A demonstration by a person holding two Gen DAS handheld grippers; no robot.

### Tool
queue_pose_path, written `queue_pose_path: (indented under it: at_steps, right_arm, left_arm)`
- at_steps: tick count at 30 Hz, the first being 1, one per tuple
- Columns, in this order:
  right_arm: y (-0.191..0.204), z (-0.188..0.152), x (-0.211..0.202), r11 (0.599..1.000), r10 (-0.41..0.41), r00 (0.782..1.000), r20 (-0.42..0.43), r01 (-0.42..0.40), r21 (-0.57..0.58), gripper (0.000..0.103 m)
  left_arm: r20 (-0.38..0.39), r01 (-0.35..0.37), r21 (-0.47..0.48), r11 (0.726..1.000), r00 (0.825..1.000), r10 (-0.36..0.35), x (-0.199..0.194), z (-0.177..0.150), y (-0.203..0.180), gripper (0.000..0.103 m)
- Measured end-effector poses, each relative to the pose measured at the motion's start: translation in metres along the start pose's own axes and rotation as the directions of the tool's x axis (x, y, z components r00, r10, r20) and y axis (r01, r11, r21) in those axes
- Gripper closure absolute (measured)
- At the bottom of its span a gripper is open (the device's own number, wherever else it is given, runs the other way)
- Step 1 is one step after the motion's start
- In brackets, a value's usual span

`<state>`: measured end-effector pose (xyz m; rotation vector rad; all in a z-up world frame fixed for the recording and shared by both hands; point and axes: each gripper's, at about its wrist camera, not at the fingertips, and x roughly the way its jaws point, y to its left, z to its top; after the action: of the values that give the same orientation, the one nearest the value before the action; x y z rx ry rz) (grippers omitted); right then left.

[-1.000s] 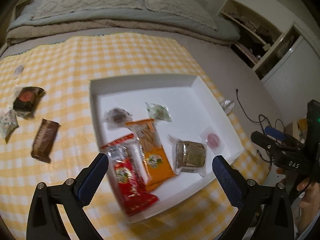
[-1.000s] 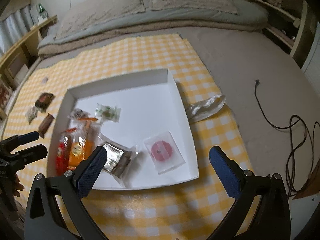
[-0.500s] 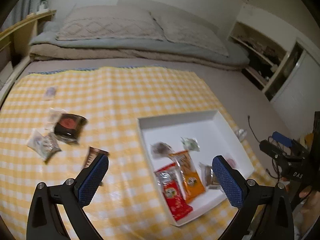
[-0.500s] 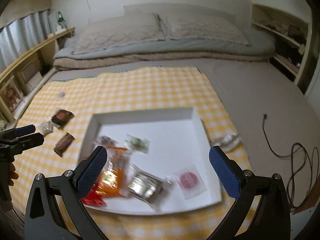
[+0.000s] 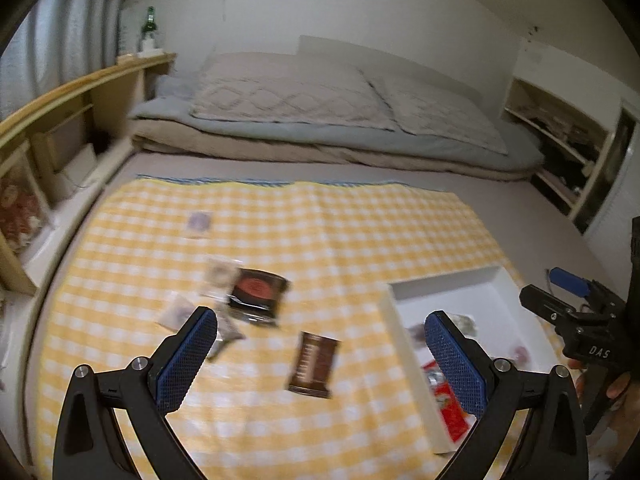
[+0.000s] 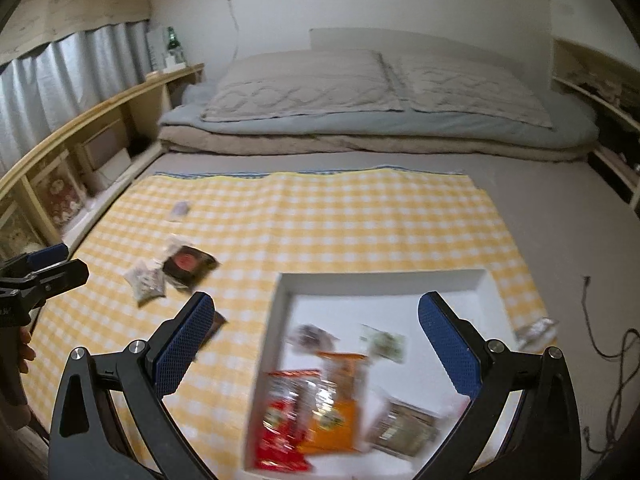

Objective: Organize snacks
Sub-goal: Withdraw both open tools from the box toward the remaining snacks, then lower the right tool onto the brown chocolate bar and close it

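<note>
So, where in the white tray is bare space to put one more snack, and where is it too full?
The white tray is bare along its far wall and far right corner, beyond the green-white packet. Its near left is crowded: the red packet and orange packet lie close together. Outside, the checked cloth between tray and bedding is free.
</note>
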<state>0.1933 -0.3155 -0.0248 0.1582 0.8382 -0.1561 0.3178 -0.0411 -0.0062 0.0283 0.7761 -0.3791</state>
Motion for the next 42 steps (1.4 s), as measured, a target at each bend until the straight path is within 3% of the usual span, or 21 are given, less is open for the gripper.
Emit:
queue_pose_path:
  at_steps: [9, 14, 20, 25, 30, 34, 38, 42]
  right_arm:
    - [0.063, 0.017, 0.043, 0.997, 0.076, 0.997, -0.024, -0.075, 0.023, 0.000]
    - [0.093, 0.016, 0.069, 0.989, 0.117, 0.991, -0.069, -0.110, 0.098, 0.000]
    - [0.126, 0.002, 0.104, 0.989, 0.114, 0.979, -0.168, -0.096, 0.115, 0.000]
    - [0.134, -0.018, 0.142, 0.977, 0.123, 0.945, -0.303, -0.063, 0.202, 0.000]
    - [0.141, -0.040, 0.176, 0.967, 0.118, 0.908, -0.402, -0.012, 0.256, 0.002]
    - [0.148, -0.051, 0.193, 0.964, 0.109, 0.884, -0.454, 0.017, 0.265, 0.006]
    - [0.150, -0.060, 0.206, 0.963, 0.105, 0.862, -0.495, 0.035, 0.266, 0.010]
    - [0.153, -0.065, 0.217, 0.970, 0.094, 0.849, -0.520, 0.039, 0.239, 0.013]
  left_arm:
    - [0.013, -0.080, -0.091, 0.993, 0.997, 0.081, -0.011, 0.001, 0.050, 0.000]
    - [-0.034, -0.117, -0.135, 0.984, 0.993, 0.113, 0.009, 0.010, 0.067, 0.000]
    - [-0.093, -0.157, -0.142, 0.977, 0.985, 0.145, 0.044, 0.021, 0.075, 0.000]
    - [-0.139, -0.166, -0.118, 0.979, 0.979, 0.149, 0.086, 0.029, 0.080, 0.000]
    - [-0.221, -0.146, -0.217, 0.965, 0.970, 0.097, 0.140, 0.034, 0.098, 0.000]
    - [-0.250, -0.205, -0.217, 0.954, 0.957, 0.149, 0.169, 0.036, 0.112, 0.000]
    - [-0.303, -0.314, -0.184, 0.931, 0.919, 0.250, 0.206, 0.034, 0.129, 0.000]
    - [-0.321, -0.354, -0.175, 0.919, 0.903, 0.287, 0.235, 0.032, 0.136, 0.000]
